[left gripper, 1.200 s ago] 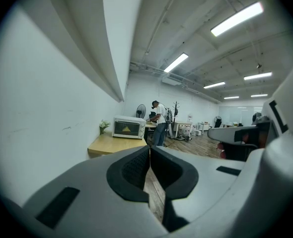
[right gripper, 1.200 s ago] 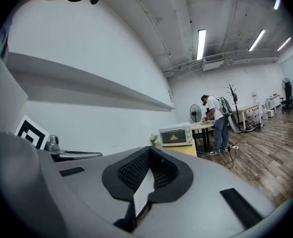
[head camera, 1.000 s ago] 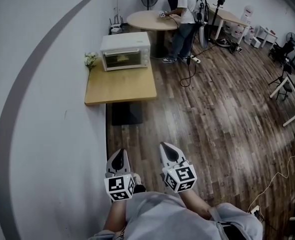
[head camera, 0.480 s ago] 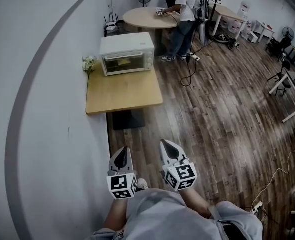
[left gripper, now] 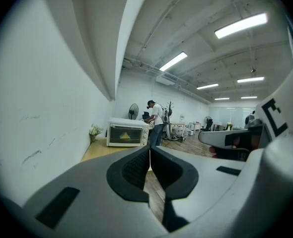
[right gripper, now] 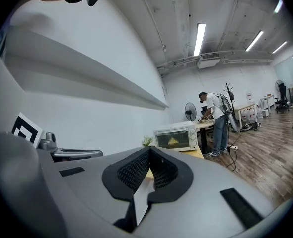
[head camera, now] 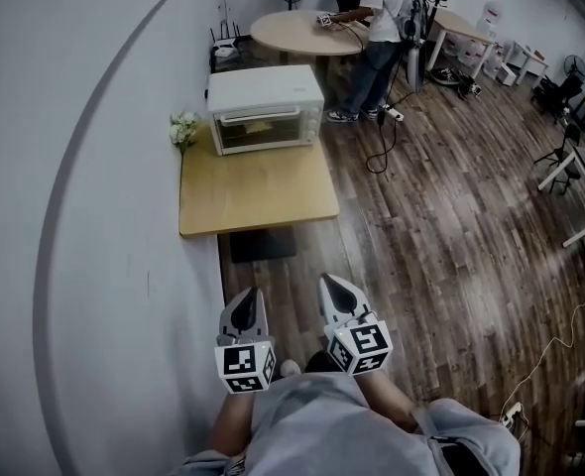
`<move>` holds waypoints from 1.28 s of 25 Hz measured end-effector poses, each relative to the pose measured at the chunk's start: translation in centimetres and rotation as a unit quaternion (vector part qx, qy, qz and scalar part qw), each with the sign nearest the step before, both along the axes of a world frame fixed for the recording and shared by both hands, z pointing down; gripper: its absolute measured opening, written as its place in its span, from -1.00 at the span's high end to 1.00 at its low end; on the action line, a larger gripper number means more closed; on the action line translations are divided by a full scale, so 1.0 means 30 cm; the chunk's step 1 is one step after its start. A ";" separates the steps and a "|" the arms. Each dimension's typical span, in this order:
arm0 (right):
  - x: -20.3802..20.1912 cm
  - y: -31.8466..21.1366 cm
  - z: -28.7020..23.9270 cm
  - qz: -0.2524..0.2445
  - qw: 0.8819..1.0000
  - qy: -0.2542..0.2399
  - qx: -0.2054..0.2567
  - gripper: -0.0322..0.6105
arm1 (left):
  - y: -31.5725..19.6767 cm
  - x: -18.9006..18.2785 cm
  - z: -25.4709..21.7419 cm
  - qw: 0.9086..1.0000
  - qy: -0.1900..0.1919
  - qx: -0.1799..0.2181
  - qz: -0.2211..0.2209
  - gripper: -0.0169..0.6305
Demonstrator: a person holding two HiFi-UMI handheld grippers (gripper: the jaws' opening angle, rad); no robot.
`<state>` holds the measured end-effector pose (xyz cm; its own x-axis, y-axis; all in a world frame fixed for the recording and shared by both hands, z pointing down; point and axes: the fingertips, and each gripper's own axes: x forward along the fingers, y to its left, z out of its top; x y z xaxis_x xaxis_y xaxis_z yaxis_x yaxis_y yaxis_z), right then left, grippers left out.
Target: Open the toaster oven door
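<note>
Step, by my read: approach. Nothing is touched yet. My left gripper (head camera: 246, 294) and right gripper (head camera: 328, 284) both have their jaws fully together with nothing between the pads. I hold them low in front of me, side by side, pointing roughly toward the toaster oven (head camera: 266, 102).

Oven location: far end of the wooden table (head camera: 258, 194), back against the wall (head camera: 94, 216), well apart from both grippers. A strip of floor (head camera: 421, 226) and most of the tabletop lie between. A small bunch of flowers (head camera: 182, 127) sits just beside its left side.

Oven look: white box with its door (head camera: 263, 135) closed, upright and flush with the front. A glass pane takes up most of the front. Something yellow shows behind it in the gripper views; I can't tell what. The control strip is on the right of the front, its knobs too small to read. The handle is probably along the door's top edge, so the door likely hinges at the bottom and drops forward. That's a guess, since I can't resolve it from here.

Next move needs:
- get within reach of the table
- pick one gripper and part its jaws before the handle
- clamp on the bar, then pull out and down along the arc
- maybe brace the oven top with the other gripper, since a light box on smooth wood likely slides under a straight pull

A person (head camera: 382, 28) stands at the round table (head camera: 297, 30) behind the oven, not in my path.
</note>
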<state>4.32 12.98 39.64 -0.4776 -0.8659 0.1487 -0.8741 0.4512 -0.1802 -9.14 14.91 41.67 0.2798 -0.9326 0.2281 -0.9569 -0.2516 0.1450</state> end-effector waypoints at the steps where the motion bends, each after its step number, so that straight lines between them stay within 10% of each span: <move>1: -0.010 -0.016 0.000 -0.001 1.000 0.001 0.000 0.90 | -0.013 -0.006 0.005 1.000 0.000 -0.001 0.000 0.93; 32: -0.146 -1.001 -0.029 -0.059 0.998 0.015 0.013 0.90 | -0.970 -0.095 -0.059 0.999 0.014 0.023 -0.042 0.93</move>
